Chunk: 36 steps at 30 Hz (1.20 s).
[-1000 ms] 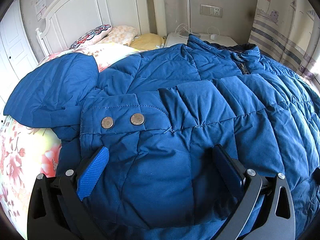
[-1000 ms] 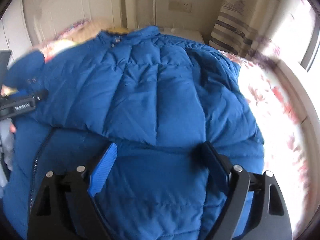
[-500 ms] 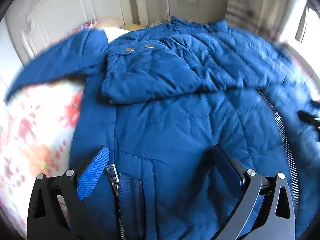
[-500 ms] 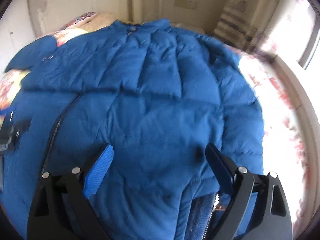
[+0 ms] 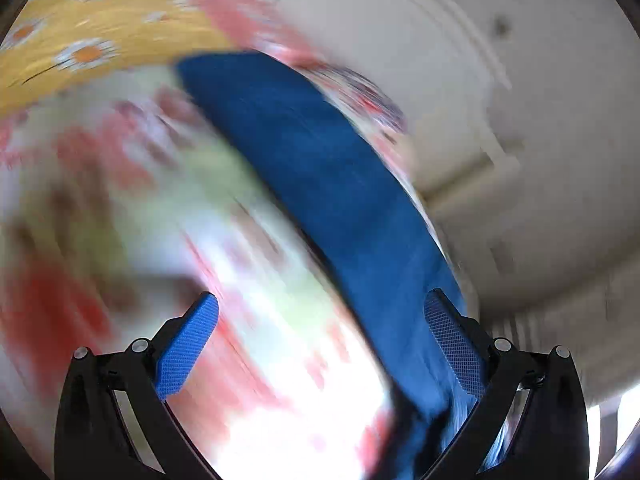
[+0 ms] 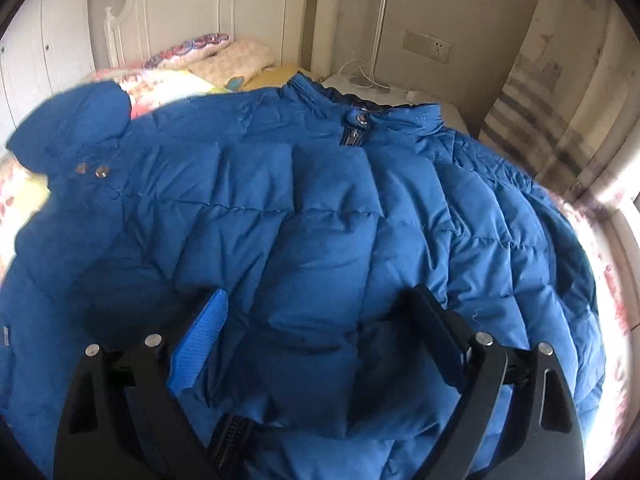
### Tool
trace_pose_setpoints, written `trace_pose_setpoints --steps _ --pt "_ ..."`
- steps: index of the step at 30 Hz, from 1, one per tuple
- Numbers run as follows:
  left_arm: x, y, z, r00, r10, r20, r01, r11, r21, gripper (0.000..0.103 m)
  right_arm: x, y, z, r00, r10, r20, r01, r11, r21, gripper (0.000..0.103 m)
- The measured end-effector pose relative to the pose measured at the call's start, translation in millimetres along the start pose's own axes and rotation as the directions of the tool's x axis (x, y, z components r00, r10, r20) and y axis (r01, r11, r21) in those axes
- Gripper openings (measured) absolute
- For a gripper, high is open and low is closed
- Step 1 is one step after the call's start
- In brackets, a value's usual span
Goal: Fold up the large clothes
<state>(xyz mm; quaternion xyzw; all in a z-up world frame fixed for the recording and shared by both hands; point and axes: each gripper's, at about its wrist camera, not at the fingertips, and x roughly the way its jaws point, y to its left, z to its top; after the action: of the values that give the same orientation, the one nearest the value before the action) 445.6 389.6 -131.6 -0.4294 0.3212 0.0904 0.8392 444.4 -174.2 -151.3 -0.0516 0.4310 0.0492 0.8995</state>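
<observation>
A large blue quilted jacket [image 6: 320, 220] lies spread on the bed, with its collar and zip top [image 6: 356, 124] at the far end. One part [image 6: 76, 120] sticks out at the left above two metal snaps [image 6: 90, 170]. My right gripper [image 6: 320, 296] hovers low over the jacket's body, jaws wide open, padded fabric bulging between the fingers without being pinched. The left wrist view is heavily blurred. There my left gripper [image 5: 320, 298] is open over the floral sheet, and a long blue strip of the jacket [image 5: 320, 168] runs down past its right finger [image 5: 452, 344].
The floral bedsheet [image 5: 120, 208] and a yellow daisy cloth [image 5: 100, 32] fill the left wrist view, with white furniture [image 5: 520, 120] behind. Pillows [image 6: 228, 56], a white headboard [image 6: 240, 0], a nightstand with cables [image 6: 368, 80] and a striped curtain [image 6: 560, 100] lie beyond the jacket.
The left gripper swung fast off the jacket's front, rolling as it went, and now faces the bedsheet and a blue edge. The right gripper moved forward from the hem to the jacket's middle.
</observation>
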Motion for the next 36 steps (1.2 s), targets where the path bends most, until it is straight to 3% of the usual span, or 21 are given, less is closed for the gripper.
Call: trace_pose_setpoints --steps 3,6,8,9,10,11,13,15,18,21,22,24,25,26,28,30,31,33,36 --pt "14 25 46 1.0 0.001 0.028 0.001 0.996 -0.085 0.097 5 -4 1 1.0 0.027 -0.012 -0.027 0.999 0.018 0.092" --pt "28 31 72 0.999 0.013 0.042 -0.009 0.994 -0.106 0.096 7 -3 1 1.0 0.019 -0.011 -0.019 1.0 0.01 0.092" --pt "36 34 81 0.998 0.018 0.054 -0.011 0.993 -0.119 0.087 6 -4 0 1.0 0.026 -0.013 -0.025 1.0 0.014 0.093" --pt "39 33 84 0.998 0.004 0.062 0.004 0.993 -0.115 0.064 6 -5 0 0.999 0.03 -0.014 -0.029 0.999 0.017 0.093" --pt "48 33 85 0.999 -0.042 0.035 0.046 0.992 -0.117 0.034 5 -4 0 0.999 0.032 -0.014 -0.032 0.999 0.018 0.093" --pt "57 31 86 0.999 -0.021 0.033 0.025 0.991 -0.129 0.028 5 -5 -1 0.999 0.033 -0.015 -0.033 0.999 0.019 0.093" --pt "49 21 76 0.995 -0.002 0.1 0.015 0.992 -0.128 0.014 6 -4 0 0.999 0.034 -0.015 -0.034 0.999 0.02 0.093" --pt "32 3 64 0.983 -0.031 0.181 0.044 0.997 -0.068 0.009 5 -5 -1 0.999 0.039 -0.009 -0.039 0.999 0.025 0.093" --pt "-2 -59 32 0.96 -0.097 0.261 0.071 0.991 0.109 0.006 2 -8 -2 0.999 0.052 0.01 -0.052 0.998 0.045 0.09" --pt "-29 -152 -18 0.94 -0.228 0.253 0.119 0.916 0.383 0.006 -5 -18 -4 0.996 0.078 0.053 -0.082 0.992 0.093 0.084" --pt "-35 -184 -39 0.937 -0.26 0.234 0.124 0.872 0.474 0.006 -10 -25 -5 0.992 0.094 0.081 -0.103 0.987 0.125 0.08" --pt "-44 -248 -100 0.937 -0.309 0.164 0.13 0.743 0.657 0.006 -26 -44 -10 0.981 0.099 0.167 -0.134 0.967 0.216 0.079" --pt "-43 -278 -138 0.943 -0.318 0.103 0.143 0.663 0.735 0.006 -38 -55 -13 0.973 0.096 0.212 -0.152 0.952 0.267 0.079" --pt "-40 -296 -165 0.949 -0.31 0.058 0.151 0.609 0.779 0.006 -47 -65 -17 0.966 0.093 0.241 -0.167 0.937 0.307 0.079" --pt "-25 -314 -206 0.955 -0.291 -0.055 0.216 0.558 0.801 0.007 -65 -85 -26 0.954 0.081 0.289 -0.191 0.907 0.375 0.08" --pt "-4 -308 -220 0.943 -0.287 -0.169 0.314 0.597 0.738 0.007 -74 -100 -35 0.957 0.067 0.283 -0.177 0.906 0.385 0.08" --pt "7 -299 -222 0.935 -0.285 -0.213 0.351 0.639 0.684 0.008 -76 -106 -42 0.962 0.064 0.265 -0.164 0.911 0.377 0.082" --pt "38 -266 -207 0.926 -0.268 -0.264 0.372 0.762 0.53 0.009 -74 -115 -54 0.972 0.065 0.228 -0.147 0.92 0.364 0.083" --pt "43 -201 -174 0.945 -0.256 -0.202 0.311 0.895 0.321 0.011 -68 -133 -71 0.971 0.12 0.208 -0.198 0.888 0.415 0.083"
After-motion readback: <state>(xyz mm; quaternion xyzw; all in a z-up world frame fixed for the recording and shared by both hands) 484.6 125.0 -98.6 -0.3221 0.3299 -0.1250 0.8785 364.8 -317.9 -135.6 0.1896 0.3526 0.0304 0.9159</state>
